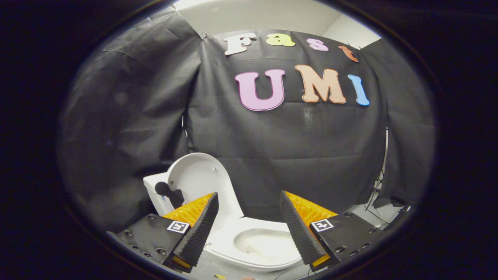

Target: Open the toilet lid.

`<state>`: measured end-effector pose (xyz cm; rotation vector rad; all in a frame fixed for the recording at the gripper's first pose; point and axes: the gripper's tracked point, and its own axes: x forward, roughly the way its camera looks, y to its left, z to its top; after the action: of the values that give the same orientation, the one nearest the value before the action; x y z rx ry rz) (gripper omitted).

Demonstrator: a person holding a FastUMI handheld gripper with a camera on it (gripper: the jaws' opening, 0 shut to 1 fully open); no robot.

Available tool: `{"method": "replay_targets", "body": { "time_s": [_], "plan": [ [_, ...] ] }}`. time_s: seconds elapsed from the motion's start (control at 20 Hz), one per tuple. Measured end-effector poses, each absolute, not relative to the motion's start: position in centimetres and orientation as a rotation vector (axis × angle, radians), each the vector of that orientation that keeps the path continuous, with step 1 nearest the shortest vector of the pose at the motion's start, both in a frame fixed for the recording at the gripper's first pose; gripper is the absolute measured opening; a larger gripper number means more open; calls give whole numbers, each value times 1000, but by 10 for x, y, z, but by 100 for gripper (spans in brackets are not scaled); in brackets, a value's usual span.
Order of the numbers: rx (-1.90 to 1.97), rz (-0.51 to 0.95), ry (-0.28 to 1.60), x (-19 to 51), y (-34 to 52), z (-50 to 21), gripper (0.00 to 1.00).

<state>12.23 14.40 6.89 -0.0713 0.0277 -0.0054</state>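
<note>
A white toilet (256, 245) stands on the floor below and ahead of my fingers. Its lid (202, 181) is raised, standing upright and leaning back against the white tank (153, 194). The seat ring lies down around the open bowl. My gripper (249, 196) is open, held above the bowl, with nothing between its fingers. The left finger (200, 229) covers part of the lid's lower edge and the bowl's left rim. The right finger (297, 229) hides the bowl's right rim.
Black cloth walls close in behind and on both sides of the toilet. Cables (375, 190) hang at the right cloth's edge down to the pale floor (369, 212). A dark round object (165, 190) sits on the tank beside the lid.
</note>
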Motion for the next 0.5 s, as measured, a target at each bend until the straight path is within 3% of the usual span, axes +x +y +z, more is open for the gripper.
{"method": "replay_targets", "body": {
  "time_s": [0.5],
  "plan": [
    [-60,-64,83,104,107,48,98]
  ]
}}
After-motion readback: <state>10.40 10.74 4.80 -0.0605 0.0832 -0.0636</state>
